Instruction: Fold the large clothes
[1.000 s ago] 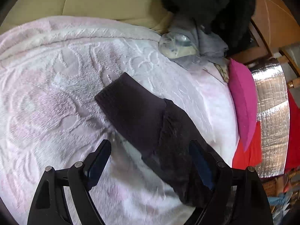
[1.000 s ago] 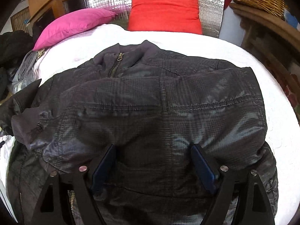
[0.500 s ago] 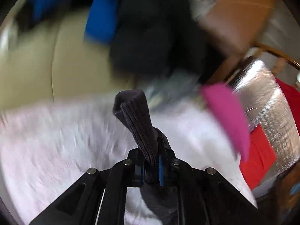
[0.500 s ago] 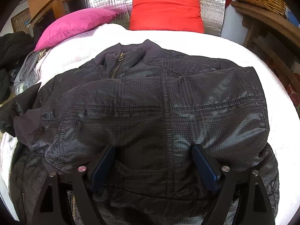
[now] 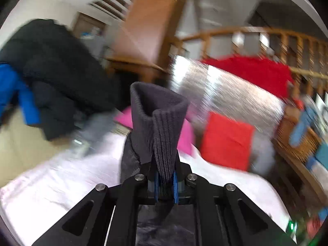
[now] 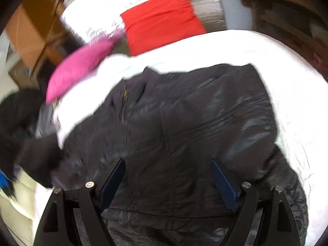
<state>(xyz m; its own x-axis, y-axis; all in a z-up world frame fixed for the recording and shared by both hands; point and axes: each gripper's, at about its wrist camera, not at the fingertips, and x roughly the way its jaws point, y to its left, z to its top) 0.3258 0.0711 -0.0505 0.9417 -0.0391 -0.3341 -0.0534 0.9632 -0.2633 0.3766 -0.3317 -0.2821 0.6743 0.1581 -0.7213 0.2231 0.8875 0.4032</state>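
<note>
Bed [image 6: 266, 47] w/ white blanket, jacket [image 6: 194, 123] spread flat.
Left gripper [image 5: 165, 181] clamped on cuff [image 5: 160, 119], prob to fold sleeve in; right gripper [image 6: 167, 181] wide open, empty.

The left wrist view looks out almost level from close behind its fingers [image 5: 176, 181], across the bed [image 5: 51, 186] toward the red cushion [image 5: 225, 141]. The right wrist view tilts steeply down from close above the jacket [image 6: 184, 123], facing the same red cushion [image 6: 162, 18] beyond it. Both views share that cushion, the pink pillow [image 6: 80, 67] beside it, and the bed.
</note>
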